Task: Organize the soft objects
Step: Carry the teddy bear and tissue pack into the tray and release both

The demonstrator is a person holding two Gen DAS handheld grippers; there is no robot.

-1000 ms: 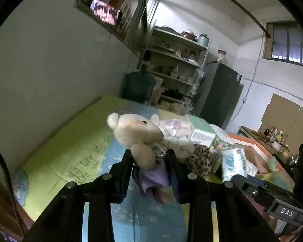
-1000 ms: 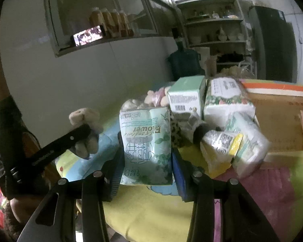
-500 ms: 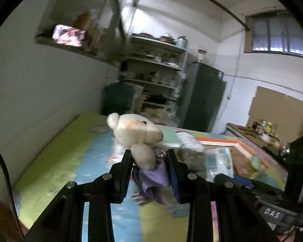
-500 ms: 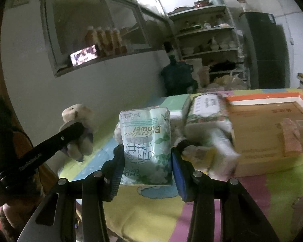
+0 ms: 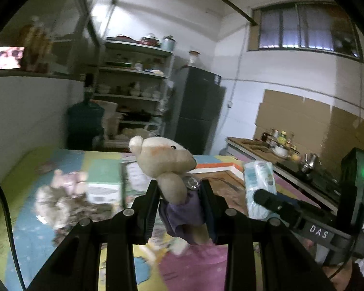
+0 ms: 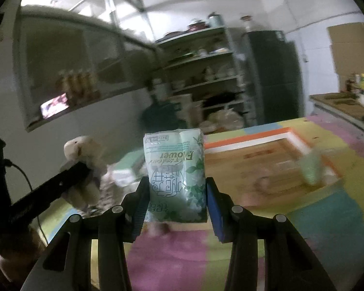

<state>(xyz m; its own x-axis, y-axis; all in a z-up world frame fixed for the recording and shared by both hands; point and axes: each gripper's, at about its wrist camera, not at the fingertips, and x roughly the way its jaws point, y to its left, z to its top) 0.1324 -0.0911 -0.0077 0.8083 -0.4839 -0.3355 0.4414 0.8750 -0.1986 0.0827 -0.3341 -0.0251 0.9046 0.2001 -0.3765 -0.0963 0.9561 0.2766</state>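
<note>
Since a second ago both tongs have swung right, away from the pile of soft things toward the orange-rimmed wooden tray [image 6: 267, 167]. The left tongs [image 5: 179, 194] still clamp the plush bear [image 5: 167, 160]; the right tongs [image 6: 177, 194] still grip the tissue pack [image 6: 176, 169]. Below lies a patchwork foam mat [image 6: 182, 254]; shelves [image 5: 133, 92] and a dark fridge [image 5: 199, 114] stand far behind

Both wrist fisheyes looked forward, slightly downward, along their fingers from close range; both caught the shelf rack [image 5: 133, 92] and fridge [image 6: 274, 72].
</note>
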